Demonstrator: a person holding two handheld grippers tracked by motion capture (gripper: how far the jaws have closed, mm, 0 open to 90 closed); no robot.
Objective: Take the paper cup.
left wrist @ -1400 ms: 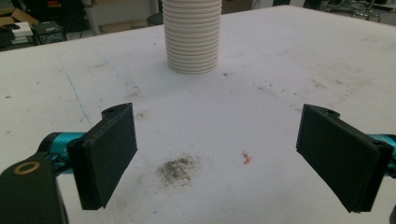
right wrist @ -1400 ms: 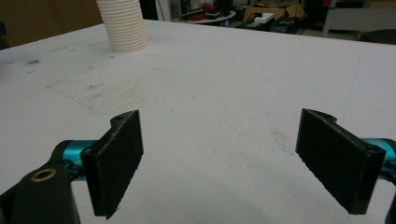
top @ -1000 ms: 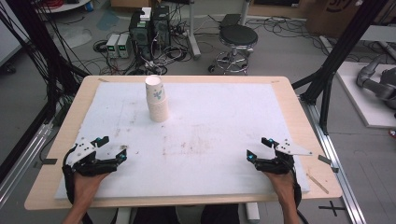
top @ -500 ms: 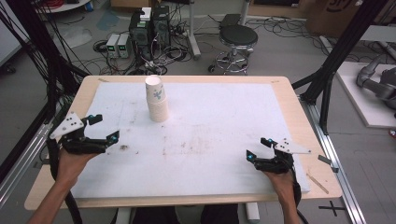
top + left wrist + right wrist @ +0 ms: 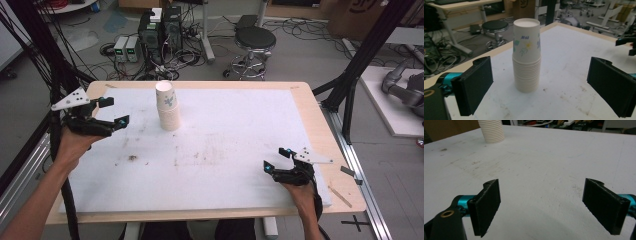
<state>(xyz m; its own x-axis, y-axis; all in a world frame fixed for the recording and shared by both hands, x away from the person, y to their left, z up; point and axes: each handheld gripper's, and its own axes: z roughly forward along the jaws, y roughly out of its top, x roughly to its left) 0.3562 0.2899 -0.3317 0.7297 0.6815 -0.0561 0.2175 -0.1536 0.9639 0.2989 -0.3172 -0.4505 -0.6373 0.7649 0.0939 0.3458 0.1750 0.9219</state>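
Observation:
A stack of paper cups [image 5: 167, 107] with a flower print stands upside down at the far middle-left of the white mat [image 5: 240, 130]. My left gripper [image 5: 116, 112] hovers above the mat's left edge and points at the stack from a short way off. In the left gripper view the cups [image 5: 527, 57] stand beyond and between its wide jaws; these have just been opening and hold nothing. My right gripper [image 5: 274, 159] rests low at the front right, open and empty [image 5: 541, 202]. The base of the stack [image 5: 491, 131] is far ahead of it.
The mat covers a wooden table [image 5: 300, 90] and carries brown stains [image 5: 132, 158]. A thin wooden stick [image 5: 340, 196] lies on the front right border. A stool [image 5: 255, 40], electronics boxes [image 5: 160, 30] and cables sit on the floor beyond. Black frame posts [image 5: 350, 95] flank the table.
The left hand lifted off the front left of the mat and moved up and away along the left edge, toward the cup stack. The right hand stayed still.

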